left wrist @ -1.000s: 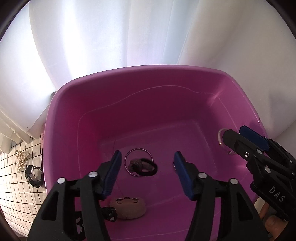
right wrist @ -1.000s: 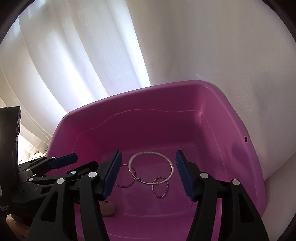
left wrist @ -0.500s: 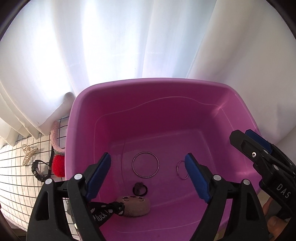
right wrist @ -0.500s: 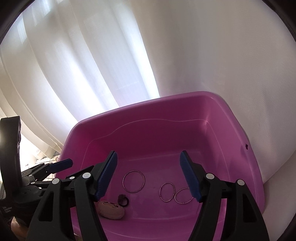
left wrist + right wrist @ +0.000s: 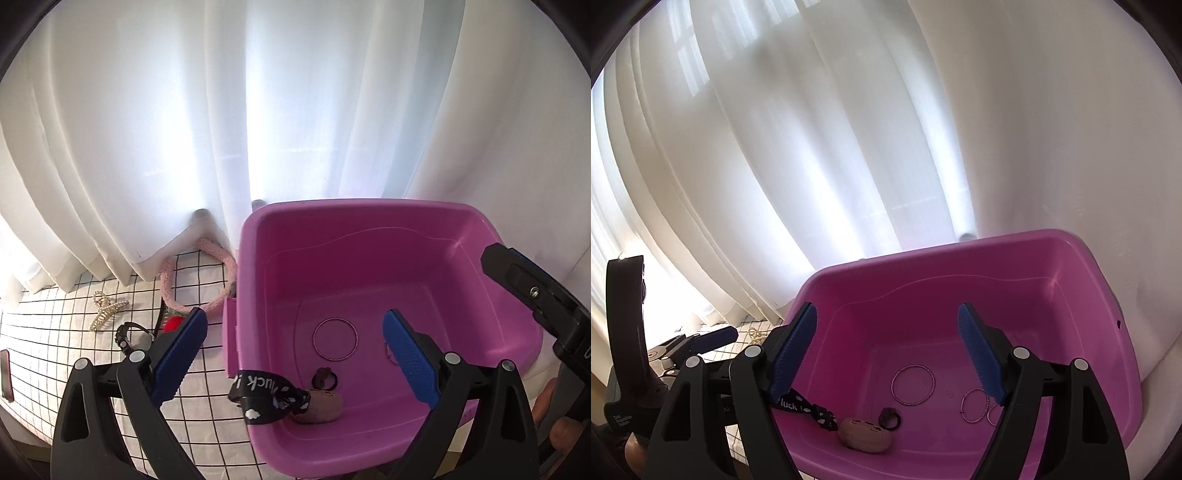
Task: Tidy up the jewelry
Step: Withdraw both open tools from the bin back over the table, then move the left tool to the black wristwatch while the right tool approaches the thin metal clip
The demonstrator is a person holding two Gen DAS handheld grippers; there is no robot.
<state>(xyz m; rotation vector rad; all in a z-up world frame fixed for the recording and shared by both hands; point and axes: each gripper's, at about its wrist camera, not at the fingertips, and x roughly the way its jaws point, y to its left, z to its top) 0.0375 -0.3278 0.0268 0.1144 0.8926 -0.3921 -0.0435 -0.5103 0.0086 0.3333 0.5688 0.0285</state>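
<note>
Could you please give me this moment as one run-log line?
left gripper: opening, empty | right gripper: opening, empty | pink plastic tub: large thin metal ring on floor

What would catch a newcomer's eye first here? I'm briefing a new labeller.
The bright pink tub against white curtains, filling the right half of the left wrist view. On its floor lie a large ring, a tan plush charm with a black strap draped over the rim. Left of it, a gold hair claw lies on the gridded cloth.

A black strap [image 5: 267, 397] draped over the pink tub's [image 5: 369, 221] rim at seven o'clock carries white letters reading "luck", beside small white cloud shapes.
</note>
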